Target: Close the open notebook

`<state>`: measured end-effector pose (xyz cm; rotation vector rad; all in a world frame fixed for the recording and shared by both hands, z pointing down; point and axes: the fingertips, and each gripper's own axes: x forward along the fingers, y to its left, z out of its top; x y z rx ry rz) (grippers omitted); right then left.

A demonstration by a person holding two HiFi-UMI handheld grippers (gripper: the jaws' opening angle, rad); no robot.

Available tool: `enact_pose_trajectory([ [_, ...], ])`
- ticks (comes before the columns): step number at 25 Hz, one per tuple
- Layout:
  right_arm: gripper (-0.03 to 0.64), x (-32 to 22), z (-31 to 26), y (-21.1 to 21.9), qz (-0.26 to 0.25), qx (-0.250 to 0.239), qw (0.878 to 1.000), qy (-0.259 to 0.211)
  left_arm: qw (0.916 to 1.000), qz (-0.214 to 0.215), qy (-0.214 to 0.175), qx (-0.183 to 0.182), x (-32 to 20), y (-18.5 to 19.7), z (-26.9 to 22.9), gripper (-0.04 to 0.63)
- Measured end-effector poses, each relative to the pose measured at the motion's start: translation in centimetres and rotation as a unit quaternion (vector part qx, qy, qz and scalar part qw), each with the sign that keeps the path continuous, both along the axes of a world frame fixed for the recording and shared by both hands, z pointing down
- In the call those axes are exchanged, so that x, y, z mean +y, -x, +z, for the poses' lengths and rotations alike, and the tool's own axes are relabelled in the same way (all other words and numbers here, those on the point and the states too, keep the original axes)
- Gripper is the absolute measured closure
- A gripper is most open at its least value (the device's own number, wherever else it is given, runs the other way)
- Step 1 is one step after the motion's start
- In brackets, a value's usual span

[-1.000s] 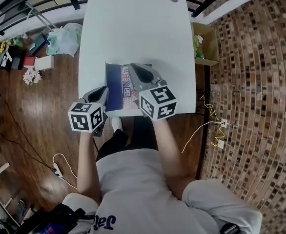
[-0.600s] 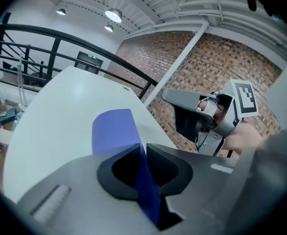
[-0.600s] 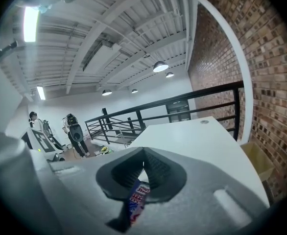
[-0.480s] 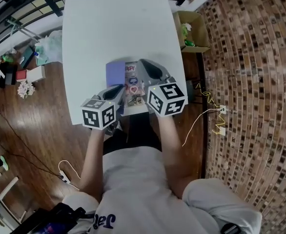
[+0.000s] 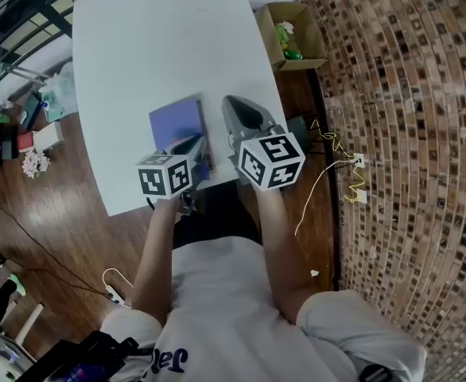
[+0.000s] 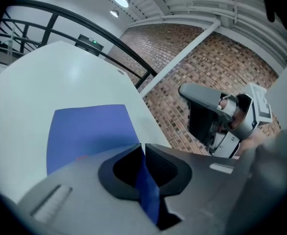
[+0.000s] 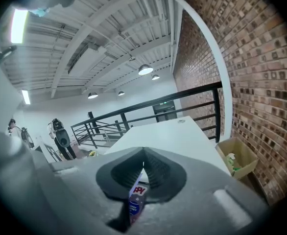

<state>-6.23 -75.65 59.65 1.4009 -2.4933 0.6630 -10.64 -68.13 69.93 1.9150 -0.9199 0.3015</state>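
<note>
The notebook (image 5: 173, 122) lies near the front edge of the white table (image 5: 153, 46), showing only its blue cover (image 6: 89, 129). A thin coloured edge peeks out at its right side. My left gripper (image 5: 195, 143) sits at the notebook's right edge. Its jaws (image 6: 142, 147) are closing, and the blue cover's edge is pinched between them. My right gripper (image 5: 231, 100) hovers just right of the notebook, shut. A sliver of printed paper shows in its jaw slot (image 7: 143, 164); whether it is gripped I cannot tell.
A cardboard box (image 5: 289, 26) with a green item stands on the floor right of the table. Bags and small items (image 5: 26, 126) litter the wooden floor at left. A black railing (image 7: 133, 116) runs beyond the table's far end.
The left gripper has swung from the notebook's left side across to its right, carrying the blue cover over the printed pages. Those pages no longer show. The right gripper has shifted right, off the pages.
</note>
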Motion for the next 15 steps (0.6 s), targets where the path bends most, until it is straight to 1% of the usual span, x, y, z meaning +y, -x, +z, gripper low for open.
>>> enact_pose_trajectory([
  [3,0.625,-0.4,0.2,-1.2,0.011,-0.002,1.000,0.002,0.9998,0.001,0.019,-0.003,0.0,-0.9,1.7,0.552],
  [8,0.625,-0.7,0.9,-2.6,0.020,-0.001,1.000,0.010,0.9986,-0.020,0.048,-0.009,-0.4,-1.4,4.0,0.555],
  [12,0.624,-0.8,1.3,-3.1,0.020,-0.001,1.000,0.015,0.9964,-0.042,0.072,0.018,-0.5,-1.8,4.8,0.580],
  [15,0.624,-0.9,1.7,-3.6,0.024,-0.002,1.000,0.017,0.9962,-0.043,0.075,0.010,-0.6,-1.8,5.6,0.580],
])
